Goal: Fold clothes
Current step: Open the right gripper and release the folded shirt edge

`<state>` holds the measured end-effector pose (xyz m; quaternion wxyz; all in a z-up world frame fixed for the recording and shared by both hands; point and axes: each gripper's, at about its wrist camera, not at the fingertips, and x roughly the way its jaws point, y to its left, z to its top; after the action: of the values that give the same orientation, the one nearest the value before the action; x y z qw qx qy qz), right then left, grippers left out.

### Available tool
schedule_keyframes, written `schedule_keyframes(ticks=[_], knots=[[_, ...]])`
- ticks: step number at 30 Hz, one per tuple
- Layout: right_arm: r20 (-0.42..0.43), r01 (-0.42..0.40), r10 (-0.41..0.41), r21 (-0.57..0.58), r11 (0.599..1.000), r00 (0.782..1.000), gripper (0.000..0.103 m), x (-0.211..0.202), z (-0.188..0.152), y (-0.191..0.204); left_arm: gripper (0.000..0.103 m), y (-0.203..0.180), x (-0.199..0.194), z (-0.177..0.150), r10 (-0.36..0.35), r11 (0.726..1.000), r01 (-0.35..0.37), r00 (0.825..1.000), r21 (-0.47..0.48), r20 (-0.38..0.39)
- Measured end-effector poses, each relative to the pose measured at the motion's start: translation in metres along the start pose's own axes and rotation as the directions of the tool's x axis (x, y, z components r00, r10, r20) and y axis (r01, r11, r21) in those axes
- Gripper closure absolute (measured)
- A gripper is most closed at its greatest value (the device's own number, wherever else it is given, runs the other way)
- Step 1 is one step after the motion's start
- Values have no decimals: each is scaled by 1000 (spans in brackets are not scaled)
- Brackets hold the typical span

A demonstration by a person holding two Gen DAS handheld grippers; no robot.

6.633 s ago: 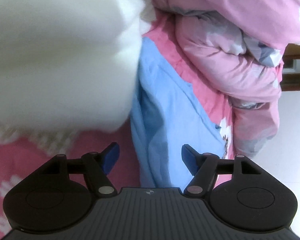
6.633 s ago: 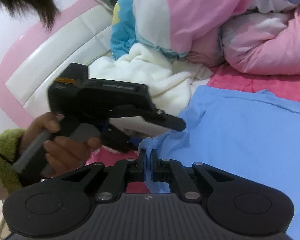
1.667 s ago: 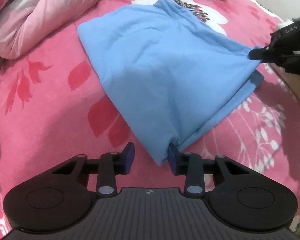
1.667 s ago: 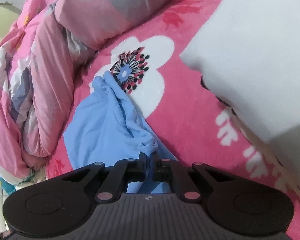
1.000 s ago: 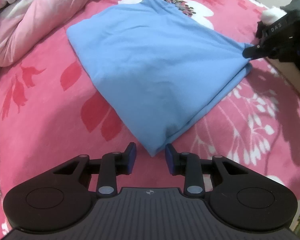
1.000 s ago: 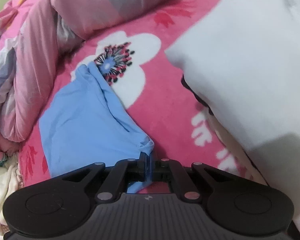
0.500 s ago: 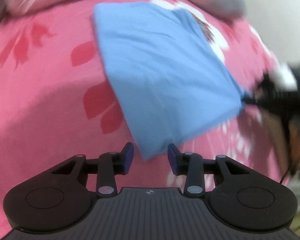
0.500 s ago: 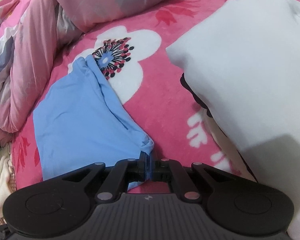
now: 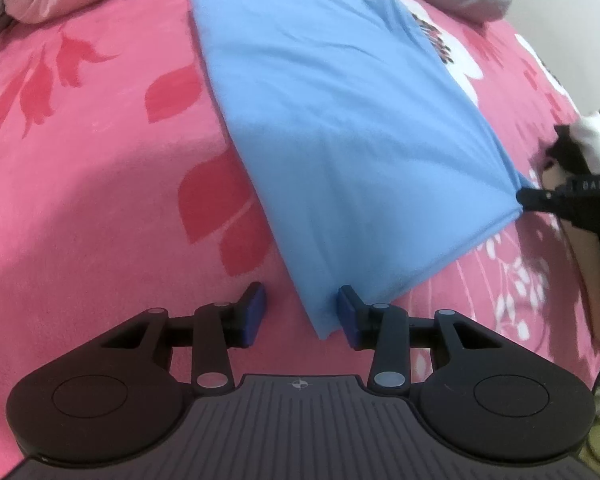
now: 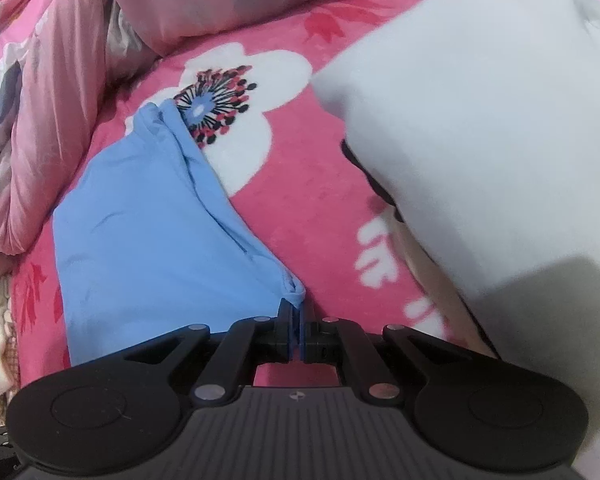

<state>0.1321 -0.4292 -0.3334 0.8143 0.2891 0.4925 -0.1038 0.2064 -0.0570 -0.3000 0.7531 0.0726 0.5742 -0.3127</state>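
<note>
The blue garment (image 9: pixel 340 128) is kept taut by the right gripper (image 10: pixel 298 334), clamped on one corner; the left gripper's (image 9: pixel 300 314) jaws are opening around the other, released flat on the bed (image 9: pixel 100 160).

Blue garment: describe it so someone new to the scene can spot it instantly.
Start from the pink floral bedspread that fills both views, with a rumpled pink quilt heaped along its far side. Lying flat on the bedspread is the blue garment, folded into a rough rectangle. It is the only plain sky-blue fabric there, and the right tongs pinch one of its corners.
</note>
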Motion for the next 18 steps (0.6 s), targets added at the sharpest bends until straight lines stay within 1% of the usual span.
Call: schedule_keyframes(ticks=[3,5,7,10,12,15,16,18], knots=[[-7,13,-13,-5,1000,1000,95,-3,1,-1,62,-2,-2,0,7,999,-7,1000,39,-2],[-21,23,-23,5,1000,1000,84,-7,0,-3,62,-1,-4,0,10,999,-9,1000,54,-8],[-42,31,-30,25,999,999,83,-13,-1,-7,62,2,-9,-2,13,998,-12,1000,64,-12],[-46,49,-48,21,999,998,83,-27,-4,-8,62,5,-26,-2,35,996,-36,999,84,13],[-14,38,-38,-26,999,999,83,-40,-4,-1,62,5,-40,1,48,993,-55,996,104,68],[56,-17,26,-146,989,998,84,-57,1,17,62,-1,-55,9,47,987,-71,986,145,161],[62,-38,50,-187,982,997,84,-56,3,25,62,-5,-54,13,34,984,-65,983,164,181],[53,-82,100,-269,960,994,84,-46,8,43,62,-15,-45,20,4,978,-44,981,206,192]])
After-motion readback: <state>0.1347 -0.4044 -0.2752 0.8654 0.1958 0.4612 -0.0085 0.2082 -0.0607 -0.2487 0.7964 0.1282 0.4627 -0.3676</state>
